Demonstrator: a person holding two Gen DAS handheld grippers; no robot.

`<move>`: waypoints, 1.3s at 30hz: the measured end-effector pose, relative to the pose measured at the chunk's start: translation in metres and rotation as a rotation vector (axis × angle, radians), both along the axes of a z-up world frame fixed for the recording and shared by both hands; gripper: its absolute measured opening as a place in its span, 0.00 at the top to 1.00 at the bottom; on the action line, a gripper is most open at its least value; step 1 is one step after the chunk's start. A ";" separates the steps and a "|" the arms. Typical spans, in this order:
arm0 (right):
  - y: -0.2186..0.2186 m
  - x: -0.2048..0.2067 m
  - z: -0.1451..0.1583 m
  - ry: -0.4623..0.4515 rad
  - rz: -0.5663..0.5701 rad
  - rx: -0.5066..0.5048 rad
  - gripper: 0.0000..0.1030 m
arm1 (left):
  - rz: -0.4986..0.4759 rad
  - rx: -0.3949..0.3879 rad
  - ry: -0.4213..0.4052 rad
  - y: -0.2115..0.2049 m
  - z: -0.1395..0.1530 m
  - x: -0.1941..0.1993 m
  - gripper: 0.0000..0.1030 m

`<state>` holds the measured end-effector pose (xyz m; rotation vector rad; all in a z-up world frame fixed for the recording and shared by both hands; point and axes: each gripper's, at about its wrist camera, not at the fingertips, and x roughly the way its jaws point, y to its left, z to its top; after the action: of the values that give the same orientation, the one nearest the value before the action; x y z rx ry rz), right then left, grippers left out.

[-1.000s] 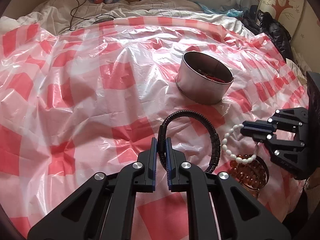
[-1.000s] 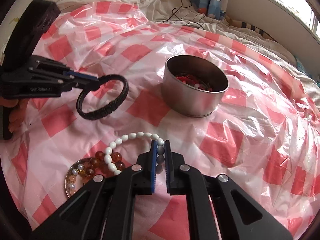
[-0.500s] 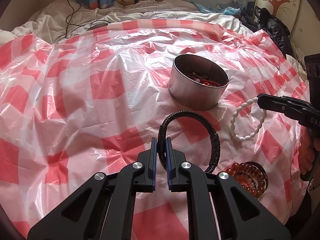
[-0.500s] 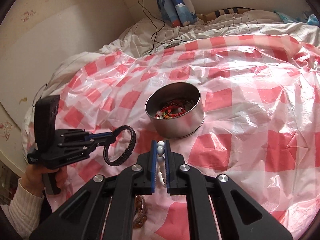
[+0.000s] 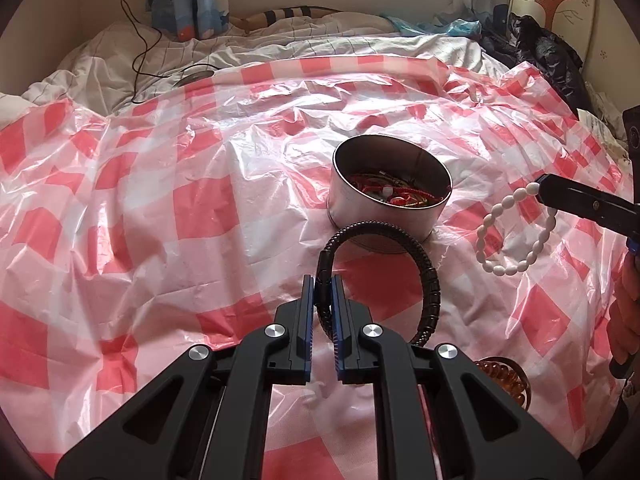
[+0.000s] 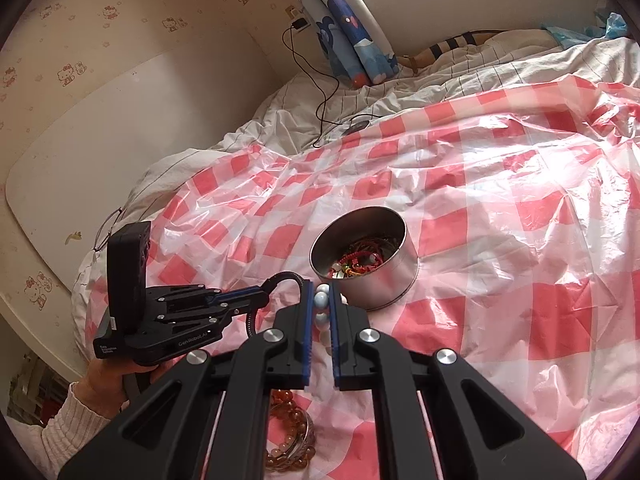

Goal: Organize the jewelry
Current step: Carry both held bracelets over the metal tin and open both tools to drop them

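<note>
My left gripper (image 5: 322, 286) is shut on a black braided bracelet (image 5: 426, 276) and holds it in the air just short of a round metal tin (image 5: 390, 216) that holds red and beaded jewelry. My right gripper (image 6: 322, 300) is shut on a white bead bracelet (image 6: 321, 301), also lifted, near the tin (image 6: 384, 284). In the left wrist view the white bracelet (image 5: 516, 232) hangs from the right gripper's fingers (image 5: 580, 200) to the tin's right. In the right wrist view the left gripper (image 6: 256, 298) sits left of the tin.
A small dish of amber beads (image 5: 504, 376) lies on the red-and-white checked plastic sheet (image 5: 180, 220) near me, also seen in the right wrist view (image 6: 288, 444). Behind are a white duvet, a black cable (image 5: 136, 48) and dark clothes (image 5: 548, 56) at the right.
Both grippers have risen and moved toward the tin with their bracelets. The white bracelet has been lifted off the amber bead dish.
</note>
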<state>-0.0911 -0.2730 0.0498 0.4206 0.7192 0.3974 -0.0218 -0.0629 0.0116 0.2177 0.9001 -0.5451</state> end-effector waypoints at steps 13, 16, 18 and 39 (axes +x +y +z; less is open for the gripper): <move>-0.005 0.000 -0.001 0.002 -0.006 0.012 0.92 | -0.012 0.023 -0.033 -0.012 0.003 -0.002 0.93; -0.005 0.001 -0.001 0.001 -0.006 0.013 0.92 | -0.012 0.023 -0.039 -0.013 0.004 -0.002 0.93; -0.006 0.000 -0.001 0.002 -0.007 0.014 0.92 | -0.012 0.030 -0.047 -0.014 0.004 -0.002 0.93; -0.012 0.003 -0.003 0.002 -0.025 0.026 0.92 | -0.009 0.060 -0.117 -0.020 0.012 -0.007 0.93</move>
<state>-0.0881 -0.2848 0.0463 0.4540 0.7110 0.3835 -0.0290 -0.0827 0.0237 0.3057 0.8027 -0.5091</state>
